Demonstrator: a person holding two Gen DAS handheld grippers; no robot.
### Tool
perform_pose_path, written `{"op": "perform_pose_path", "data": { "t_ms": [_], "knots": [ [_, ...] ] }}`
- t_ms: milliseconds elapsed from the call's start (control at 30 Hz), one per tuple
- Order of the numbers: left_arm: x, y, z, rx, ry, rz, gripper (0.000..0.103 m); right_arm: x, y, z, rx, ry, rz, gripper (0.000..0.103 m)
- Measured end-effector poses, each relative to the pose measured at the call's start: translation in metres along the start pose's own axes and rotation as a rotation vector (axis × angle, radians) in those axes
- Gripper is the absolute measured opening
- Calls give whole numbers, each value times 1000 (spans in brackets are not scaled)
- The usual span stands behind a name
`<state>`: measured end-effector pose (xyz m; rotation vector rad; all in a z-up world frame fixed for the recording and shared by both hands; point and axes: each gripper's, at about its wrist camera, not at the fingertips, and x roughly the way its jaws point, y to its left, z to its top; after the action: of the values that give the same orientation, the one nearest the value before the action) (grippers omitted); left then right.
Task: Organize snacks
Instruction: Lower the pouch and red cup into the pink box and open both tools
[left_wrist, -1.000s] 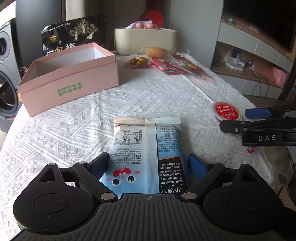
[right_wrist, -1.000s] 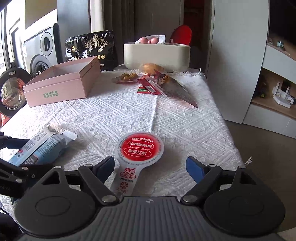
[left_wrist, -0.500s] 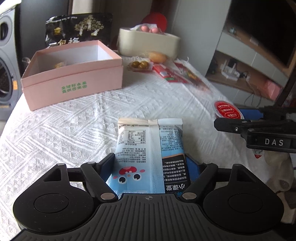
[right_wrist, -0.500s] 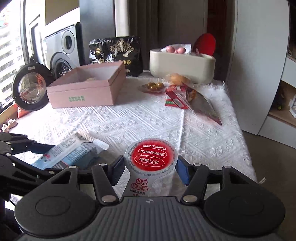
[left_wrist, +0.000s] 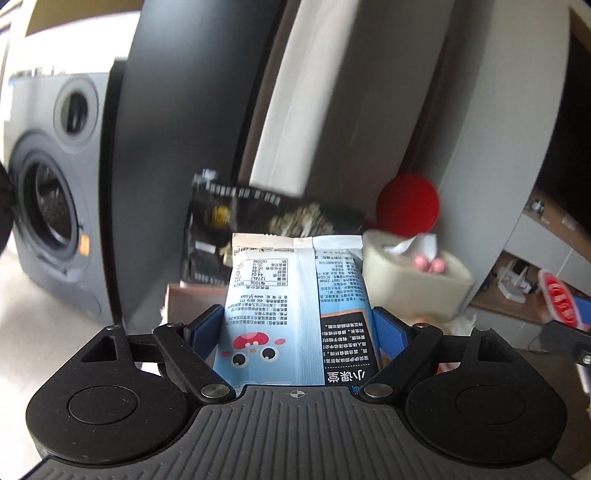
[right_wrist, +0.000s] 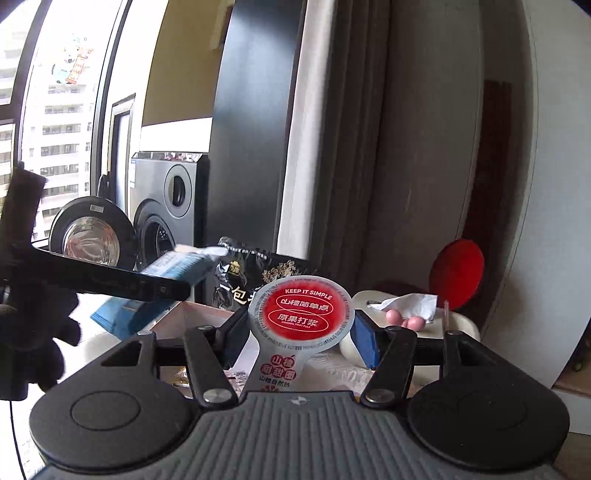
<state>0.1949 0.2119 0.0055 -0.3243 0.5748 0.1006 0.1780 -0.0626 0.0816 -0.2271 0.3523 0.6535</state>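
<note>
My left gripper is shut on a light blue snack packet and holds it up in the air, tilted upward; the packet also shows in the right wrist view. My right gripper is shut on a round red-lidded snack cup, lifted off the table; the cup also shows at the right edge of the left wrist view. The pink box lies just beyond both grippers, mostly hidden behind them.
A black snack bag stands behind the pink box. A cream tissue box with pink balls sits at the back right, a red round object behind it. A washing machine stands at the left.
Both grippers have lifted their snacks off the table and tilted upward, moving toward the pink box. The tabletop has dropped out of view.
</note>
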Motion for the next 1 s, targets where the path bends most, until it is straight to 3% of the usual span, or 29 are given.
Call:
{"op": "perform_pose_path", "data": {
  "t_ms": [67,100,267,400,500,667,767,867,1000],
  "knots": [
    [41,8,-10,13,123,66,89,26,2,-3,14,57,20,60],
    [50,10,-15,26,141,89,89,37,1,-5,24,83,21,60],
    [41,23,-27,16,38,30,89,78,-3,-18,59,170,21,60],
    [51,12,-33,171,166,-20,89,116,8,-20,77,219,56,60],
    [53,3,-44,261,178,-30,90,148,21,-12,90,227,110,60],
    [55,10,-44,224,151,-40,90,209,37,-6,152,330,243,61],
    [53,18,-38,176,106,-47,90,211,35,-9,158,331,224,61],
    [52,21,-28,145,57,-40,88,193,16,-12,165,285,195,73],
    [68,12,-20,164,162,-42,86,177,-22,-11,236,265,188,76]
  ]
}}
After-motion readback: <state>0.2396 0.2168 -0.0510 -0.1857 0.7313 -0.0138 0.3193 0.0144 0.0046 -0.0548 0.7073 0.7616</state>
